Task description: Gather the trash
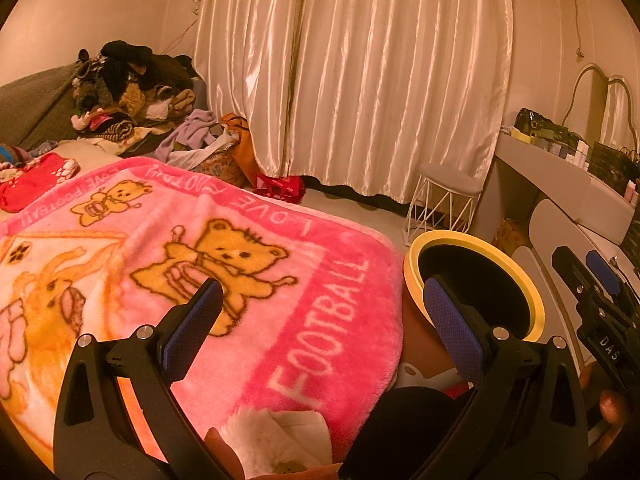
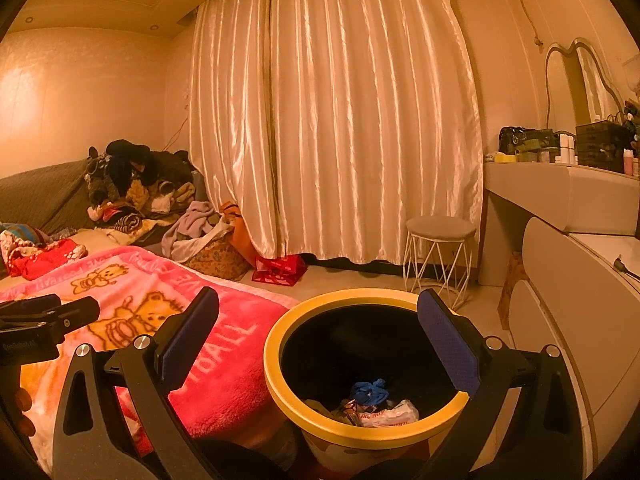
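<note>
A yellow-rimmed trash bin [image 2: 276, 376] stands on the floor beside the bed; it holds a blue crumpled piece [image 2: 370, 392] and white wrappers [image 2: 390, 416]. My right gripper [image 2: 320, 340] is open and empty, held over the bin's mouth. My left gripper [image 1: 324, 320] is open and empty above the pink teddy-bear blanket [image 1: 224, 264], with the bin [image 1: 412, 264] to its right. A crumpled white tissue [image 1: 280, 436] lies on the blanket at the bottom edge, below the left gripper. The right gripper [image 1: 596, 284] shows at the right edge of the left wrist view.
A pile of clothes [image 2: 140, 188] lies on the bed's far end. A basket of laundry [image 2: 212, 248] and a red bag [image 2: 280, 270] sit on the floor by the curtain. A white wire stool [image 2: 440, 256] and a dressing table [image 2: 560, 196] stand at right.
</note>
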The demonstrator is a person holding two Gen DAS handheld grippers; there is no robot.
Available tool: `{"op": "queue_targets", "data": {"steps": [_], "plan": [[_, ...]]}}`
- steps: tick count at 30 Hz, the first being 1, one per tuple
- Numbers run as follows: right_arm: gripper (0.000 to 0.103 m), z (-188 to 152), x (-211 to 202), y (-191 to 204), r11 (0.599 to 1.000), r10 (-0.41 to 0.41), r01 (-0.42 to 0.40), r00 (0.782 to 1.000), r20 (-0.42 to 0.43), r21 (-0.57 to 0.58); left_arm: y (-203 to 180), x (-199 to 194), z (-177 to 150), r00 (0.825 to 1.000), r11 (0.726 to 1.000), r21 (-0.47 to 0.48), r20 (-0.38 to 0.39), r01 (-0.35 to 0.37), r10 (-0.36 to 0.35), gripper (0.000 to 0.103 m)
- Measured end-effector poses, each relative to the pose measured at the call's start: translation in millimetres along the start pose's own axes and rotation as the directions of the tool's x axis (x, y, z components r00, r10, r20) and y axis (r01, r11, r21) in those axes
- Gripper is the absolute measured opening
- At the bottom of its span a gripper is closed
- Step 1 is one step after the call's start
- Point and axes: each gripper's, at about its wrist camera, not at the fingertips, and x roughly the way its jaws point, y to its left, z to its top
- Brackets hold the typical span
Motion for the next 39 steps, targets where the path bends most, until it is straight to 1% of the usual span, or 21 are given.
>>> {"op": "queue_targets", "data": {"steps": [20,21,24,26,27,29,30,31,32,33,34,35,36,37,38,39], "plan": [[0.097,0,2,-1,1.0,0.004,-0.004,1.0,-0.001,0.001,0,0,1,1.0,1.0,-0.007,-0.008,0.003,-0.003,0.092],[0.097,0,1,0,1.0,0.002,-0.002,1.0,-0.001,0.002,0,0,1,1.0,1.0,-0.008,-0.007,-0.001,0.001,0.092],[0.097,5,3,3,1.0,0.01,-0.01,1.0,-0.004,0.002,1,-1,3,0.999,0.999,-0.021,-0.015,-0.045,0.044,0.092],[0.097,9,5,12,0.999,0.033,-0.033,0.999,-0.01,0.012,10,-4,6,0.998,0.997,-0.052,-0.012,-0.056,0.055,0.092],[0.097,15,9,18,0.998,0.06,-0.06,0.998,-0.016,0.016,15,-5,6,0.998,0.996,-0.063,-0.009,-0.069,0.068,0.092],[0.097,25,15,37,0.992,0.123,-0.123,0.992,-0.023,0.008,32,-11,9,0.994,0.988,-0.103,0.001,-0.112,0.113,0.092],[0.097,34,21,56,0.983,0.181,-0.182,0.983,-0.022,-0.015,43,-14,9,0.991,0.983,-0.128,0.004,-0.131,0.133,0.092],[0.097,39,25,69,0.976,0.216,-0.216,0.976,-0.026,-0.028,56,-18,10,0.988,0.976,-0.157,0.005,-0.149,0.152,0.092],[0.097,46,31,94,0.957,0.285,-0.287,0.958,-0.04,-0.05,79,-24,12,0.982,0.963,-0.199,0.001,-0.183,0.187,0.092],[0.097,50,34,112,0.94,0.333,-0.336,0.942,-0.052,-0.067,96,-28,11,0.975,0.95,-0.225,-0.004,-0.215,0.22,0.092],[0.097,55,41,146,0.904,0.407,-0.415,0.909,-0.09,-0.101,121,-36,9,0.959,0.925,-0.264,-0.011,-0.275,0.282,0.092],[0.097,56,47,176,0.869,0.464,-0.479,0.875,-0.137,-0.122,140,-40,7,0.944,0.904,-0.284,-0.021,-0.321,0.328,0.092],[0.097,55,53,208,0.823,0.526,-0.553,0.829,-0.19,-0.132,169,-47,2,0.915,0.866,-0.307,-0.047,-0.395,0.401,0.092],[0.097,53,57,229,0.791,0.56,-0.596,0.796,-0.229,-0.137,200,-54,-4,0.876,0.818,-0.323,-0.09,-0.475,0.473,0.092],[0.097,46,63,264,0.745,0.593,-0.651,0.746,-0.302,-0.145,221,-59,-9,0.843,0.779,-0.332,-0.124,-0.532,0.523,0.092],[0.097,30,71,310,0.686,0.616,-0.713,0.673,-0.409,-0.141,253,-69,-20,0.788,0.712,-0.35,-0.168,-0.609,0.592,0.092]]}}
